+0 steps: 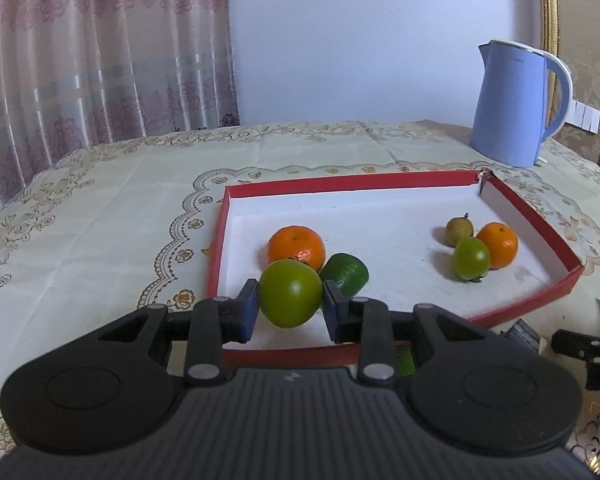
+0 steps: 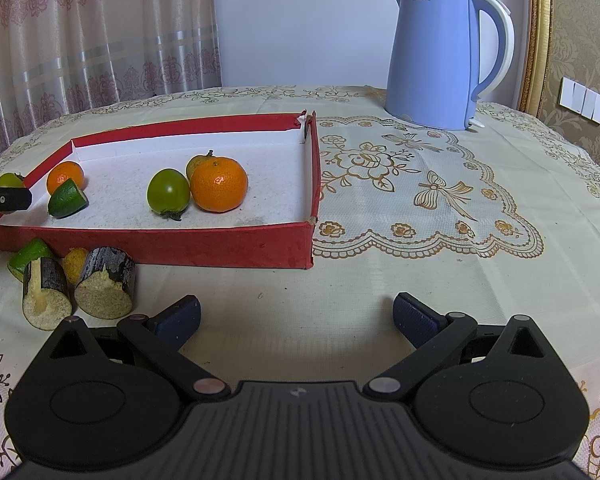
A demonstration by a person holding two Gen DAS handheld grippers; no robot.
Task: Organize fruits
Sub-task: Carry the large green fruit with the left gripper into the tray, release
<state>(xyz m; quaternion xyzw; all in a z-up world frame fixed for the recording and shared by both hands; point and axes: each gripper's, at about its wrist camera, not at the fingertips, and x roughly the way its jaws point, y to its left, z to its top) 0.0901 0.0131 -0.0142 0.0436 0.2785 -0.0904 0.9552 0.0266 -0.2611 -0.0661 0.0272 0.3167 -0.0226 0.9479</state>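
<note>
Fingers [image 1: 246, 312] of the left gripper [image 1: 289, 307] pinch a green persimmon [image 1: 290, 294] from both sides, holding it over the near left part of the red tray [image 1: 216, 256]. In the left wrist view, a large mandarin [image 1: 296, 248] lies just behind the held fruit and a lime half [image 1: 346, 274] just to its right, both on the tray's white floor. Toward the tray's right side sit a second green persimmon [image 1: 471, 258], a smaller mandarin [image 1: 497, 245] touching it, and a small yellowish-brown fruit [image 1: 459, 231] behind them. A blue electric kettle [image 1: 512, 106] stands far right on the table [image 1: 100, 216], which wears a pale embroidered cloth. Part of the other gripper shows at the right edge.

Seen from the right wrist, the right gripper [image 2: 296, 318] has its fingers [image 2: 414, 316] spread wide with nothing between them, over bare cloth near the tray's near wall [image 2: 204, 246]. Inside the tray, a mandarin [image 2: 219, 185], green persimmon [image 2: 168, 192] and the yellowish fruit [image 2: 198, 166] cluster together; farther left are another mandarin [image 2: 65, 176] and the lime half [image 2: 68, 199]. The held persimmon [image 2: 9, 180] shows at the far left above a dark finger. Outside the tray, near left on the table [image 2: 420, 264], lie two cut sugarcane pieces [image 2: 104, 284], a lime wedge [image 2: 29, 258] and a small yellow fruit [image 2: 75, 265]. The kettle [image 2: 432, 56] stands far right.
</note>
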